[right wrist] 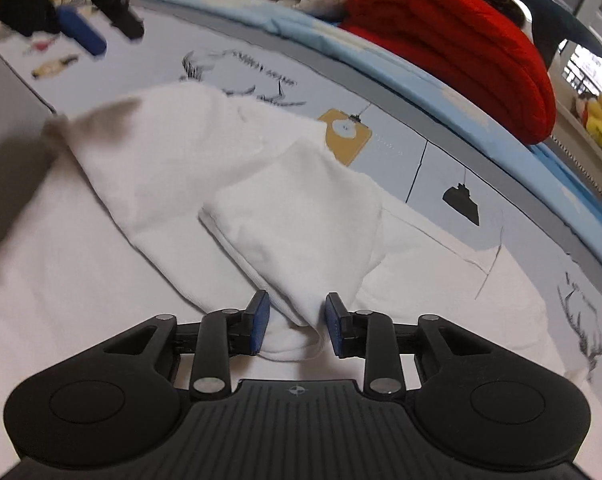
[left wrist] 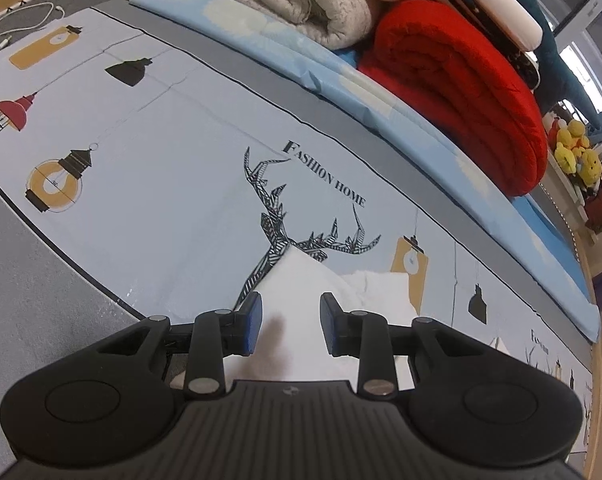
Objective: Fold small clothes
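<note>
A white garment [right wrist: 205, 184] lies spread on the printed bed sheet [right wrist: 481, 168], its folded sleeve [right wrist: 297, 216] running from the far right down toward the right gripper [right wrist: 297, 322]. That gripper is nearer, jaws spread around the sleeve's near end, pads not pressing. The left gripper [left wrist: 289, 322] hangs parted over the garment's far left corner, holding nothing.

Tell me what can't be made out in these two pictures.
- White cotton garment: right wrist view, near part hidden beneath the right gripper; its type is unclear.
- Left gripper: right wrist view, blurred, cut by the top edge.
- Yellow plush toys: left wrist view, too small.
</note>
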### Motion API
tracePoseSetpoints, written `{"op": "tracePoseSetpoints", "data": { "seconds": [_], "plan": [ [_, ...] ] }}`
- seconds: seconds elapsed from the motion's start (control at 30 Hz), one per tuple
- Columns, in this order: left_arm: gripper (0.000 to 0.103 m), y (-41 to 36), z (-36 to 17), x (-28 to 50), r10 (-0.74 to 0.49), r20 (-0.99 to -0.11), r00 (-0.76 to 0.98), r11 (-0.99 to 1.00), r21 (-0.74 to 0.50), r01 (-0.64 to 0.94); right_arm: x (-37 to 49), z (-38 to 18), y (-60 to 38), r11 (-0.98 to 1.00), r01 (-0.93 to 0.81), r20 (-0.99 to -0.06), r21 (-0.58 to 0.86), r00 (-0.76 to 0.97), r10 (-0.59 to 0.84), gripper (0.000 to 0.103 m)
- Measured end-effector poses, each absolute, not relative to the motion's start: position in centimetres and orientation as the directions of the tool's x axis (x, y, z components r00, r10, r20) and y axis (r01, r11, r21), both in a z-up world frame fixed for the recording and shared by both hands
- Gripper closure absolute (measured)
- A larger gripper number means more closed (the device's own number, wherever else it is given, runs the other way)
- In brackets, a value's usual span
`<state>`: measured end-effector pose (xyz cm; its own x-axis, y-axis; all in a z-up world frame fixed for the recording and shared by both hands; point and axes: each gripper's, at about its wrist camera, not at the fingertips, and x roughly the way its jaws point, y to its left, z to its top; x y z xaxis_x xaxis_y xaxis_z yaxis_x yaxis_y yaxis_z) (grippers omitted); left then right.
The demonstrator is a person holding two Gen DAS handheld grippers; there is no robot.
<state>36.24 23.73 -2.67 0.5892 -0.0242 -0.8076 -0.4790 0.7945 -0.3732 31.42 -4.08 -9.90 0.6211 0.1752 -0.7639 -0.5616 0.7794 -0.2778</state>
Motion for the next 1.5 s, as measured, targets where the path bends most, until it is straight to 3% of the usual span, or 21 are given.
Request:
{"op": "tracePoseSetpoints", "data": {
  "seconds": [0.13,0.27,0.33,0.4,0.47,0.5,0.6,0.63,1.07,1.2,1.27,1.3,1.33,1.43,1.5],
  "plan": [
    [0.069,24.2,-2.6,36.3,-0.015,-0.808,0.589,0.793,-0.369,-0.485,33.0,-7.0,-7.6,0.923,-0.381,-0.723,-0.050,0.651,0.229,0.098],
    [0.069,24.2,-2.4,36.1,-0.001,-0.806,0.592,0.797,-0.358,-0.486,32.1,-3.5,-14.2,0.973,-0.017,-0.560,0.231,0.815,0.147,0.099],
    [0.069,23.8,-2.5,36.1,-0.003,-0.808,0.589,0.803,-0.353,-0.481,32.2,-4.2,-16.5,0.953,0.115,-0.612,0.279,0.786,0.084,0.095],
    [0.069,23.5,-2.7,36.2,-0.010,-0.810,0.586,0.804,-0.355,-0.477,33.0,-6.9,-18.6,0.918,0.227,-0.733,0.326,0.674,0.094,0.094],
    [0.069,23.0,-2.9,36.3,-0.019,-0.812,0.584,0.807,-0.358,-0.471,33.2,-8.7,-20.2,0.887,0.307,-0.788,0.345,0.608,0.096,0.094],
    [0.069,22.8,-3.0,36.3,-0.024,-0.813,0.582,0.810,-0.357,-0.466,33.4,-9.2,-20.8,0.875,0.321,-0.801,0.363,0.588,0.116,0.092],
    [0.069,22.5,-3.4,36.4,-0.035,-0.818,0.573,0.816,-0.354,-0.456,33.9,-9.6,-21.8,0.849,0.329,-0.794,0.414,0.587,0.160,0.069],
    [0.069,22.6,-3.6,36.4,-0.036,-0.821,0.569,0.816,-0.353,-0.457,34.1,-9.3,-21.9,0.847,0.327,-0.787,0.418,0.596,0.158,0.066],
    [0.069,22.5,-4.1,36.5,-0.030,-0.831,0.555,0.812,-0.344,-0.471,36.0,-8.3,-23.3,0.793,0.281,-0.713,0.541,0.652,0.256,0.061],
    [0.069,22.4,-4.1,36.5,-0.033,-0.833,0.553,0.816,-0.342,-0.466,36.4,-7.7,-22.5,0.811,0.225,-0.698,0.540,0.659,0.281,0.054],
    [0.069,22.5,-4.2,36.5,-0.034,-0.833,0.552,0.816,-0.342,-0.466,36.7,-7.9,-22.6,0.815,0.233,-0.712,0.531,0.644,0.280,0.056],
    [0.069,22.6,-4.2,36.5,-0.033,-0.834,0.551,0.816,-0.340,-0.467,36.7,-8.1,-22.7,0.816,0.241,-0.719,0.526,0.639,0.275,0.072],
    [0.069,22.6,-4.2,36.5,-0.033,-0.834,0.550,0.816,-0.340,-0.467,36.8,-8.1,-22.8,0.816,0.245,-0.722,0.523,0.636,0.272,0.100],
    [0.069,22.4,-4.2,36.6,-0.042,-0.833,0.552,0.816,-0.347,-0.461,36.3,-6.8,-23.1,0.824,0.203,-0.675,0.530,0.689,0.264,0.102],
    [0.069,22.2,-4.2,36.6,-0.054,-0.832,0.553,0.820,-0.352,-0.451,35.3,-4.1,-22.7,0.858,0.122,-0.587,0.498,0.776,0.230,0.103]
  ]
}}
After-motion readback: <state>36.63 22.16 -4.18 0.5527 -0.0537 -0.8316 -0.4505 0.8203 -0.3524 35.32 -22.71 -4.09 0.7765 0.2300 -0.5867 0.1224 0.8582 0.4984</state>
